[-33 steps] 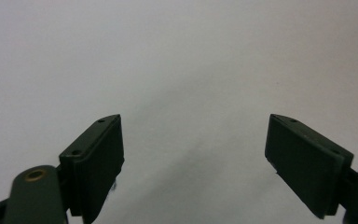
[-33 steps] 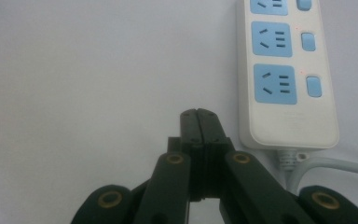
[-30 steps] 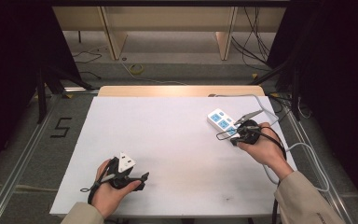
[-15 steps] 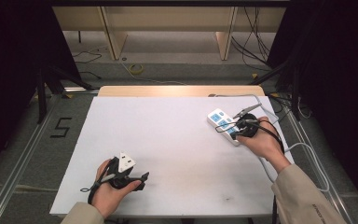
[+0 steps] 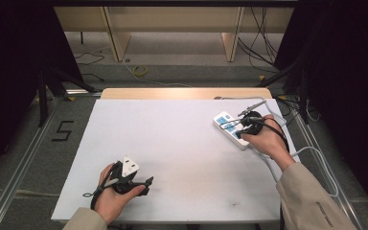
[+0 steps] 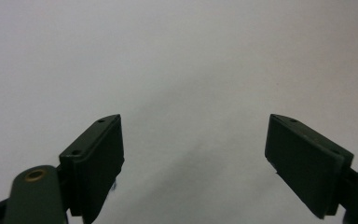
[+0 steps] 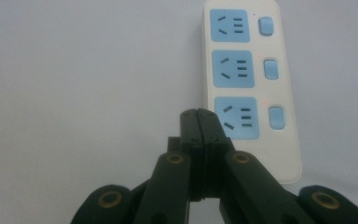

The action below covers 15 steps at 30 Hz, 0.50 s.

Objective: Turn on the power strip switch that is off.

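Hovering with jaws clenched empty, the right gripper [image 7: 199, 116] overlaps the power strip [image 7: 247, 70] at the bench's right edge; pressing off-centre could shove it. Left gripper [image 6: 193, 154] gapes, idle.

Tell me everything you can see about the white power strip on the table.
The power strip is a white, plastic-looking bar with rounded corners, lying flat on the white table near its far right corner. Three pale blue socket panels sit in a row, each with a pale blue switch beside it and a small red dot near the switch. A light cable leaves it toward the table's right edge. The right gripper, jaws closed together and empty, hovers at the nearest socket; whether it touches the strip is unclear.
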{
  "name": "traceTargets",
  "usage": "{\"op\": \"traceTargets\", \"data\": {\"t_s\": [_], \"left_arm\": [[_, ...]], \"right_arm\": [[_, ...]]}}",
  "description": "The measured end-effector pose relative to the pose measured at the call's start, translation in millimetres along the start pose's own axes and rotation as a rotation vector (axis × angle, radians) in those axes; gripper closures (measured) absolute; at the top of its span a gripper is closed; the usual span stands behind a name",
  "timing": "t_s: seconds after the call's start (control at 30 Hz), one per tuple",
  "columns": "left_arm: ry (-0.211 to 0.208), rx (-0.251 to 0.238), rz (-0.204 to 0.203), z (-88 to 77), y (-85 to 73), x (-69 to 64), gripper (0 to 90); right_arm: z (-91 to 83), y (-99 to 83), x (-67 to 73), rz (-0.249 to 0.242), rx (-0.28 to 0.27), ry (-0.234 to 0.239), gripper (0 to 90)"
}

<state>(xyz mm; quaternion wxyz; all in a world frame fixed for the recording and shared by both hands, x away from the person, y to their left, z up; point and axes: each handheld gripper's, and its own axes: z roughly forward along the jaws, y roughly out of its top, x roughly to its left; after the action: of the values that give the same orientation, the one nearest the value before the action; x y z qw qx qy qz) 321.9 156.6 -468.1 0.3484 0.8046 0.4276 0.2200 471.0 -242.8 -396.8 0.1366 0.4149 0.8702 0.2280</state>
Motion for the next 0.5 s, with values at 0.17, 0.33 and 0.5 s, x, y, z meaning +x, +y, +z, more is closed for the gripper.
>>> {"op": "traceTargets", "data": {"t_s": [0.17, 0.33, 0.5], "left_arm": [[0.0, 0.0, 0.0, 0.0, 0.1, 0.0, 19.1], [0.0, 0.0, 0.0, 0.0, 0.1, 0.0, 19.1], [-0.002, 0.002, -0.001, 0.0, 0.0, 0.1, 19.0]], "right_arm": [[1.5, 5.4, -3.7, 0.004, 0.001, -0.006, 90.0], [4.8, 10.3, -6.4, 0.01, 0.006, -0.011, 90.0], [9.5, 15.2, -9.2, 0.015, 0.012, -0.013, 90.0]]}}
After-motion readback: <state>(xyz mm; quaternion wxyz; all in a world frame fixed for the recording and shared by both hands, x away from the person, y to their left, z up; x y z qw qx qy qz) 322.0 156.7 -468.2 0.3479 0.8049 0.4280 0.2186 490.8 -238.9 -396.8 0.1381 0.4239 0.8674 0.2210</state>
